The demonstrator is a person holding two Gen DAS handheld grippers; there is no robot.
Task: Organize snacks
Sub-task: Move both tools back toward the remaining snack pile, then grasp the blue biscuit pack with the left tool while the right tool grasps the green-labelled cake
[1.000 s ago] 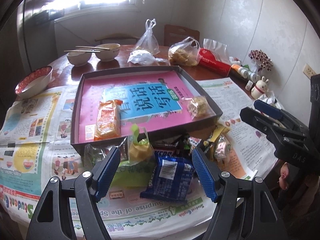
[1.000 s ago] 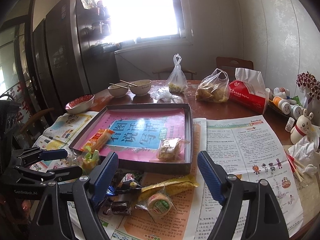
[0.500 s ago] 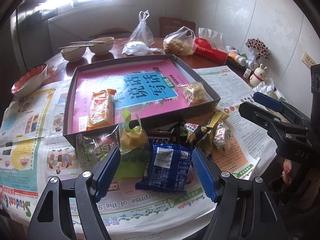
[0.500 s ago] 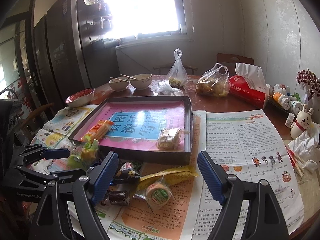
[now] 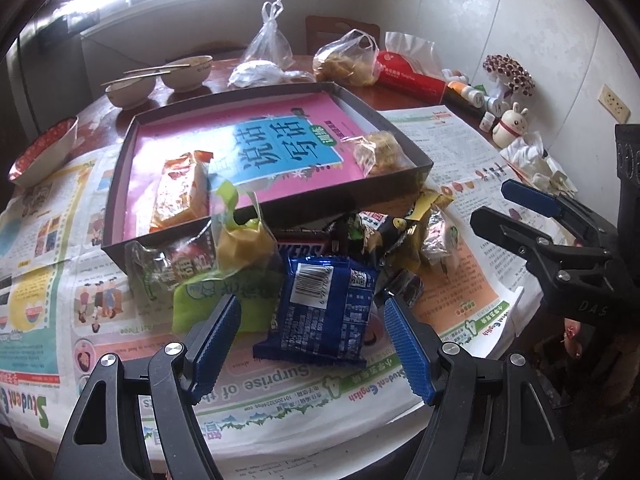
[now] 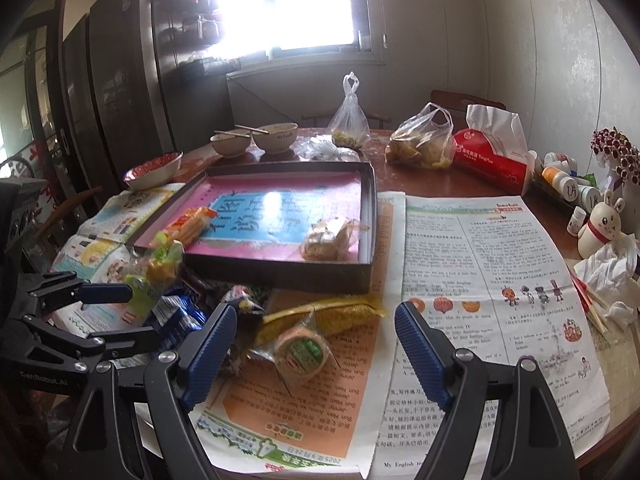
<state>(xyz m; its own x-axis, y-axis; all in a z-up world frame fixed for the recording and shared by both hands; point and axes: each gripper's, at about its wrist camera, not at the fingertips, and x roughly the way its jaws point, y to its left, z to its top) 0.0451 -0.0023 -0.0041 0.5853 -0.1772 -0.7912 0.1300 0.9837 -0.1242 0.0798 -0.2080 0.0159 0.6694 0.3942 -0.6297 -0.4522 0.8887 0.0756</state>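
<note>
With both grippers' fingers spread and empty, the left gripper should straddle the blue packet lying on the newspaper-covered table before the tray, pinching its flat body, not the crinkly seam.

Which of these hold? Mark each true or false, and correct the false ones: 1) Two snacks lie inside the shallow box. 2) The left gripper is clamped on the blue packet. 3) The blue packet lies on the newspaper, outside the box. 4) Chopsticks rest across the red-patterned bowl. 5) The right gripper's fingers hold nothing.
1) True: an orange packet and a clear-wrapped pastry lie in the shallow box.
2) False: the left gripper stands open, its fingers apart from the blue packet.
3) True: it lies on the newspaper, in front of the box.
4) False: the chopsticks rest across the two pale bowls; the red-patterned bowl carries none.
5) True: the right gripper is open and empty.
</note>
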